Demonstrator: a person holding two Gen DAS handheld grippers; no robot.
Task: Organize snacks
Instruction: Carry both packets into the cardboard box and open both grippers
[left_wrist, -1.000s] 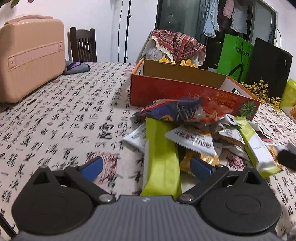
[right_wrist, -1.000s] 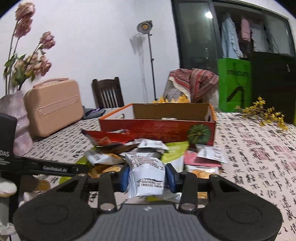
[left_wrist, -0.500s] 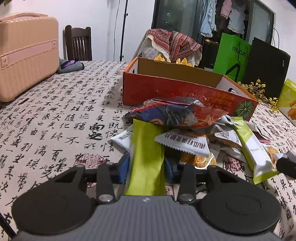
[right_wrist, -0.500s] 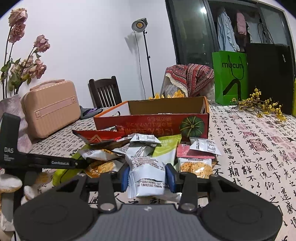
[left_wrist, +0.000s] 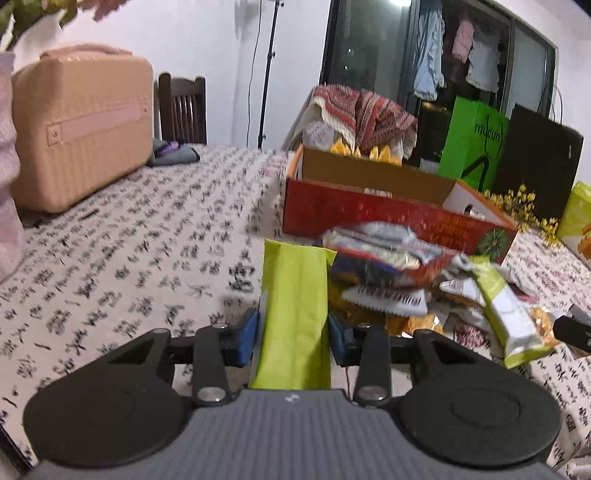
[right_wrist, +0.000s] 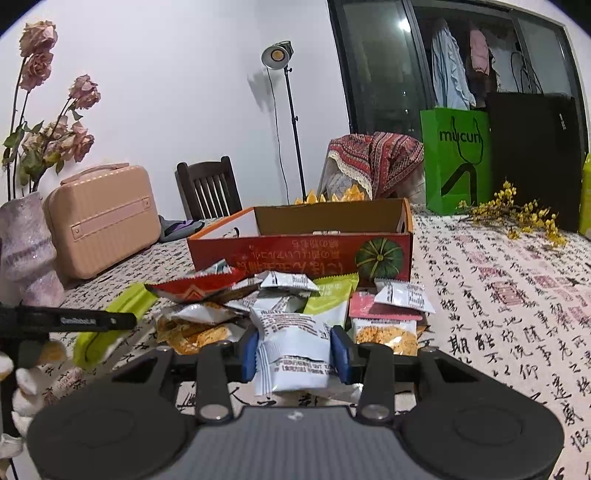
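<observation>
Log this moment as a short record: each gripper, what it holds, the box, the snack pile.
left gripper: shut on green packet, packet lifted at the pile's near left edge
right gripper: shut on white packet
red box: open-topped, behind the pile, pumpkin picture on its front; contents not visible
snack pile: loose packets heaped on the tablecloth in front of the box
task state: most snacks not yet in the box
</observation>
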